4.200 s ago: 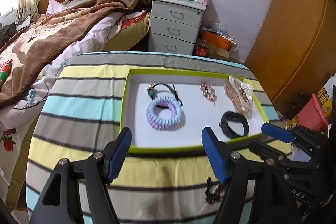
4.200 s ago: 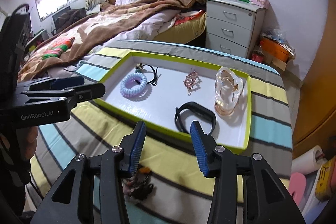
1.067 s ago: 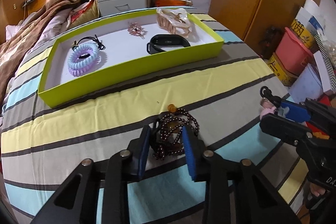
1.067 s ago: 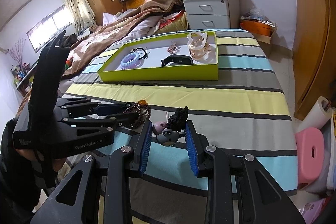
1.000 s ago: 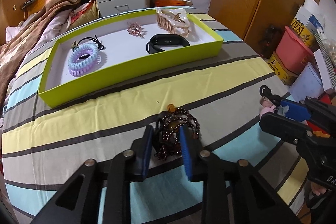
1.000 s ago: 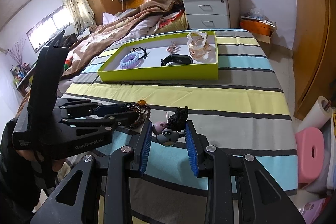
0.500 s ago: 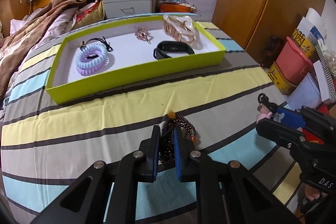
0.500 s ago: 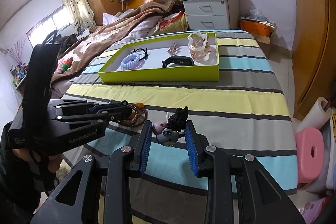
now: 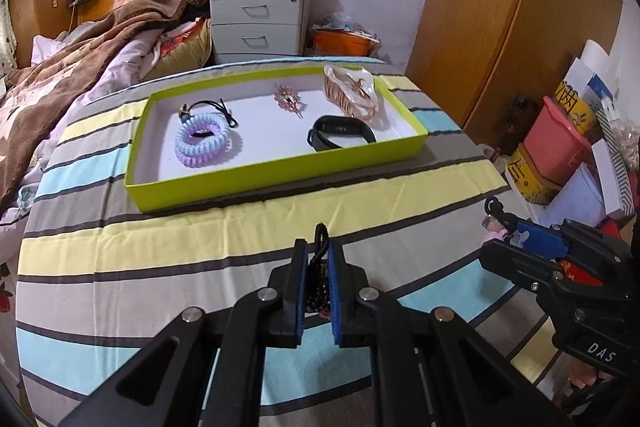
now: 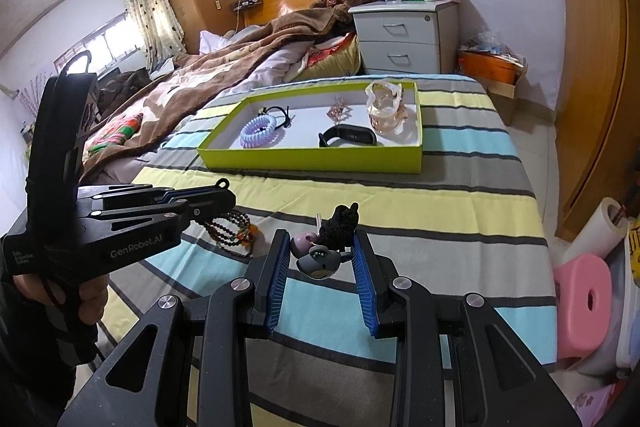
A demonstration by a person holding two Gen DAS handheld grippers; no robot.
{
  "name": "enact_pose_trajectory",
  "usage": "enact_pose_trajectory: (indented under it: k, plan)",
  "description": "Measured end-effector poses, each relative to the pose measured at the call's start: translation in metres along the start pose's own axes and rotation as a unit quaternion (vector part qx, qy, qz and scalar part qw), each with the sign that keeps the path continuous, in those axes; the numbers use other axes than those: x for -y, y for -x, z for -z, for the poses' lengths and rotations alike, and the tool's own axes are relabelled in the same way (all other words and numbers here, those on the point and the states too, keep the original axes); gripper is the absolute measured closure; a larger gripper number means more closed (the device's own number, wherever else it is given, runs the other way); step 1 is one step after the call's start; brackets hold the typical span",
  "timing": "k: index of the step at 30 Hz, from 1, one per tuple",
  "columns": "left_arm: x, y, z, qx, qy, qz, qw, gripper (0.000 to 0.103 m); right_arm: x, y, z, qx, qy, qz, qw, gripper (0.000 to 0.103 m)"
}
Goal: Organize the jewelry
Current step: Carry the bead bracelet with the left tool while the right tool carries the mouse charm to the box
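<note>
My left gripper (image 9: 318,269) is shut on a dark bead bracelet (image 9: 318,287) and holds it just above the striped cloth; in the right wrist view the beads (image 10: 232,233) hang below that gripper (image 10: 216,201). My right gripper (image 10: 320,259) stands around a grey and pink charm with a black tassel (image 10: 326,247), its jaws part-closed and apart from it. The green tray (image 9: 276,173) beyond holds a purple coil hair tie (image 9: 204,145), a black band (image 9: 342,137), a brooch (image 9: 288,99) and a clear hair claw (image 9: 352,93).
The striped table (image 9: 120,251) ends at the right, where pink and yellow boxes (image 9: 556,147) and a pink stool (image 10: 586,311) stand. A bed (image 10: 208,75) and a white nightstand (image 9: 260,23) lie beyond the tray.
My left gripper has closed on the bead bracelet and lifted it slightly off the cloth. My right gripper has stayed around the charm.
</note>
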State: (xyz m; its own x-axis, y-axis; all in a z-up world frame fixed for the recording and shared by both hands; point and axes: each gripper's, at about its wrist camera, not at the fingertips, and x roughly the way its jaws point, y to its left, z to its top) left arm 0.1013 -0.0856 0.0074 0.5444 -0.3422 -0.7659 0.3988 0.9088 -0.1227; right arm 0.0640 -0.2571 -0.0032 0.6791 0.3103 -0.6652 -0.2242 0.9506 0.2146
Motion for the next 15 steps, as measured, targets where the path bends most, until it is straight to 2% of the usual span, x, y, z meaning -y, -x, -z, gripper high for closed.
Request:
enact_pose_trajectory:
  k: [15]
  plan:
    - [-0.022, 0.032, -0.014, 0.040, 0.028, -0.004, 0.9988, 0.093, -0.012, 0.006, -0.016, 0.017, 0.013, -0.001, 1.000, 0.071]
